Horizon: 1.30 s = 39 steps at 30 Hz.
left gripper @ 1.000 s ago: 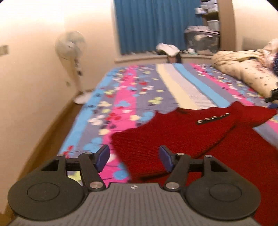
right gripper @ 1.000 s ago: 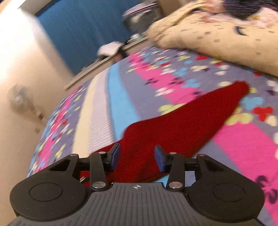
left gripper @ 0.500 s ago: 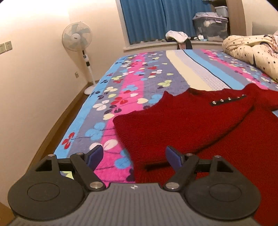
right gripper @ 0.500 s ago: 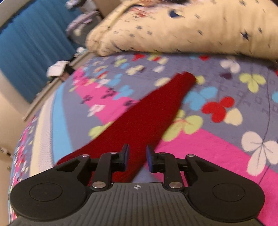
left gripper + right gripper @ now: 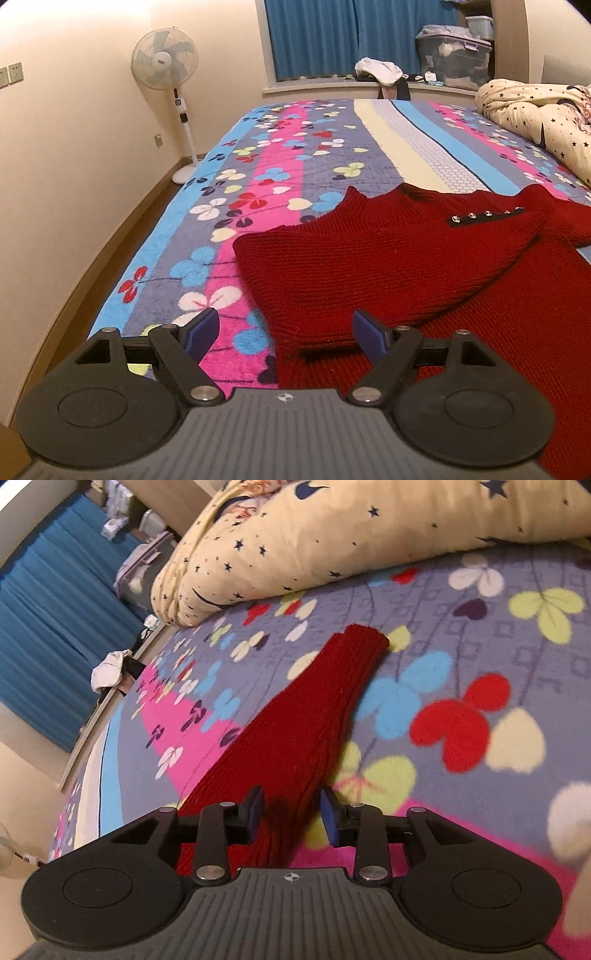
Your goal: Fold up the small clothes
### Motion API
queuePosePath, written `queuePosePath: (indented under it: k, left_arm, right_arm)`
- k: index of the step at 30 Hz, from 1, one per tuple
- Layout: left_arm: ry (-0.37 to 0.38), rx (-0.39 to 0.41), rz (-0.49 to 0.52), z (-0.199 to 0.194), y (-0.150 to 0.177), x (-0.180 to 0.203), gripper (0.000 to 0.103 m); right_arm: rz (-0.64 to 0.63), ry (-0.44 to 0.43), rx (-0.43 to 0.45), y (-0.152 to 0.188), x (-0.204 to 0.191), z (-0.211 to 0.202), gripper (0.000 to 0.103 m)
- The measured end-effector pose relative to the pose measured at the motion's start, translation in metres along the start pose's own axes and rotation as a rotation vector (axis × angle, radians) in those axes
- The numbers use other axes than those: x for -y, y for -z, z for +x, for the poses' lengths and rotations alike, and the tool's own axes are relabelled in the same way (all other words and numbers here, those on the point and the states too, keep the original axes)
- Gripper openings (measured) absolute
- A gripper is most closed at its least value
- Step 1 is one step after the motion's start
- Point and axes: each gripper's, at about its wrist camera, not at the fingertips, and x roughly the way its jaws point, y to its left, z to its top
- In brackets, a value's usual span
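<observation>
Red knitted sweater [image 5: 388, 258] lay on the flower-patterned bed [image 5: 258, 206], one sleeve already folded across its body. Left tongs [image 5: 284, 334] hovered spread; right tongs [image 5: 291, 814] straddled the outstretched sleeve [image 5: 314, 701], part-open, seemingly needing to pinch and fold it inward.

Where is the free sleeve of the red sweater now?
In the right wrist view the sleeve lies flat on the flowered blanket, running from between the right gripper fingers toward the star-print quilt.
</observation>
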Motion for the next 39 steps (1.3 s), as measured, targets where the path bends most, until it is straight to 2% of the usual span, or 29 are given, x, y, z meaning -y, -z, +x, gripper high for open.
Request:
queuePosePath:
  k: [2, 3, 5, 9, 11, 15, 17, 20, 22, 24, 25, 26, 27, 29, 35, 37, 38, 39]
  left_arm:
    - [0.004, 0.0, 0.002, 0.0, 0.0, 0.0, 0.084]
    - [0.005, 0.0, 0.001, 0.0, 0.0, 0.0, 0.084]
    - [0.007, 0.003, -0.006, 0.0, -0.001, -0.001, 0.084]
    - [0.012, 0.012, -0.026, -0.004, -0.003, -0.002, 0.084]
    - [0.009, 0.014, -0.024, -0.006, -0.003, -0.003, 0.084]
    - [-0.005, 0.011, -0.027, -0.007, -0.003, -0.005, 0.084]
    - [-0.018, 0.007, -0.02, -0.007, -0.002, -0.005, 0.084]
    - [-0.029, -0.003, -0.018, -0.007, -0.001, -0.006, 0.084]
    - [-0.016, 0.003, -0.035, -0.01, -0.001, -0.008, 0.084]
    - [-0.008, 0.007, -0.044, -0.012, -0.002, -0.01, 0.084]
    - [-0.009, 0.008, -0.047, -0.013, -0.002, -0.011, 0.084]
    - [-0.006, 0.008, -0.054, -0.014, -0.002, -0.012, 0.084]
    - [-0.002, 0.007, -0.065, -0.014, -0.003, -0.014, 0.084]
    - [0.007, 0.006, -0.085, -0.014, -0.005, -0.017, 0.084]
    - [0.017, -0.014, -0.142, -0.01, -0.008, -0.026, 0.084]
    - [0.021, -0.016, -0.162, -0.008, -0.009, -0.03, 0.084]
    - [0.028, -0.016, -0.175, -0.008, -0.009, -0.033, 0.083]
    - [0.039, -0.017, -0.19, -0.006, -0.01, -0.036, 0.075]
  right_arm:
    - [0.001, 0.0, 0.014, -0.002, 0.0, 0.0, 0.016]
    - [0.014, -0.006, 0.026, -0.003, 0.001, -0.002, 0.014]
    - [-0.002, -0.014, 0.083, -0.006, -0.011, -0.014, 0.013]
    - [-0.22, -0.086, 0.198, 0.002, -0.074, -0.051, 0.012]
    - [-0.364, -0.182, 0.24, 0.022, -0.118, -0.081, 0.012]
    - [-0.688, -0.441, 0.286, 0.096, -0.196, -0.146, 0.012]
    - [-0.811, -0.597, 0.212, 0.142, -0.223, -0.168, 0.012]
    - [-0.984, -0.762, 0.012, 0.213, -0.243, -0.179, 0.012]
    - [-1.129, -0.809, -0.132, 0.265, -0.245, -0.176, 0.012]
    - [-1.258, -0.803, -0.258, 0.305, -0.24, -0.168, 0.013]
    - [-1.316, -0.783, -0.29, 0.322, -0.236, -0.166, 0.013]
    - [-1.354, -0.77, -0.286, 0.333, -0.231, -0.166, 0.017]
    - [-1.372, -0.769, -0.289, 0.338, -0.23, -0.167, 0.022]
    - [-1.369, -0.767, -0.293, 0.338, -0.229, -0.169, 0.026]
    - [-1.389, -0.786, -0.334, 0.334, -0.235, -0.172, 0.027]
    - [-1.361, -0.814, -0.385, 0.326, -0.235, -0.18, 0.028]
    - [-1.34, -0.834, -0.405, 0.317, -0.237, -0.186, 0.028]
    - [-1.324, -0.841, -0.403, 0.311, -0.24, -0.19, 0.028]
